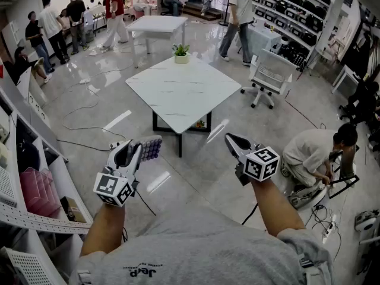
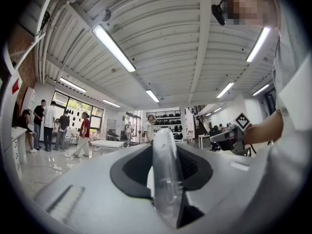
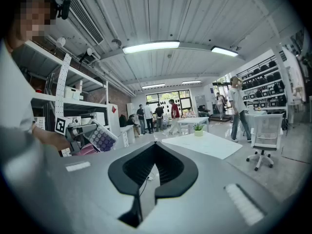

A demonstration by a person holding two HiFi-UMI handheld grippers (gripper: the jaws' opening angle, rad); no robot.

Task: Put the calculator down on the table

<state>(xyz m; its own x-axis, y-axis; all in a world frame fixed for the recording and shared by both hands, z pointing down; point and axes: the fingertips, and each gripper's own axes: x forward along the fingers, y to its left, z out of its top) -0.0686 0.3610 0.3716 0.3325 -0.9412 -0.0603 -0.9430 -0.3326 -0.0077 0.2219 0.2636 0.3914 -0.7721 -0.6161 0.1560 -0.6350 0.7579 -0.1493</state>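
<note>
From the head view, my left gripper is clamped on the calculator. It grips the near end, so the purple keypad sticks out ahead of the jaws, facing up and toward my right. I judge that this leaves the far end free to meet a surface first. My right gripper hangs beside it, well apart, its jaws drawn together on nothing, so it takes no part in the carrying. The white table stands well ahead of both, with only glossy floor between. A loose cable lies left of my path, a small trip risk at most. A potted plant sits at the table's far corner, so the near part of the top is bare for the set-down. An office chair stands just off the table's right side, and a crouching person works on the floor to my right, clear of the way. Shelving runs along my left. In the left gripper view, the calculator stands edge-on between my jaws, held on both sides, and it hides the table from there. In the right gripper view, the jaws meet with nothing in them. Beyond them the calculator shows in my other gripper at the left, and the table lies ahead to the right.
</note>
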